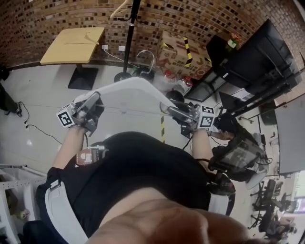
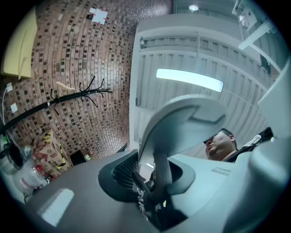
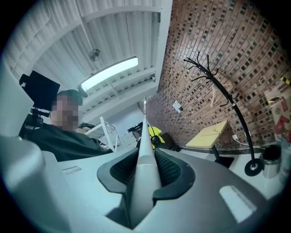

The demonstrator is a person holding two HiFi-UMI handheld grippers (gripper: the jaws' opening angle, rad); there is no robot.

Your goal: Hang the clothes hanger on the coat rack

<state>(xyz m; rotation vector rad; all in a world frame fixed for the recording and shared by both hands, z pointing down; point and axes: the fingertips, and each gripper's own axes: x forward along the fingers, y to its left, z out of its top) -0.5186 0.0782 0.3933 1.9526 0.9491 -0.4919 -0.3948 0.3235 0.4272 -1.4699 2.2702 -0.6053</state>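
A white plastic clothes hanger [image 1: 128, 95] is held level between both grippers in front of the person's body, its metal hook [image 1: 146, 58] pointing toward the brick wall. My left gripper [image 1: 91, 104] is shut on the hanger's left end [image 2: 182, 123], and my right gripper [image 1: 180, 112] is shut on its right end [image 3: 144, 150]. The black coat rack [image 1: 130, 38] stands ahead by the wall, apart from the hanger. Its branched top [image 2: 93, 91] shows in the left gripper view, and its top [image 3: 202, 68] in the right gripper view. A wooden hanger [image 1: 121, 9] hangs on it.
A yellow table [image 1: 74, 45] stands left of the rack's base [image 1: 123, 76]. A taped cardboard box [image 1: 183, 52] and bottles [image 1: 180, 85] lie to its right. Black screens on stands [image 1: 252, 62] fill the right side. A cable [image 1: 40, 131] runs over the floor on the left.
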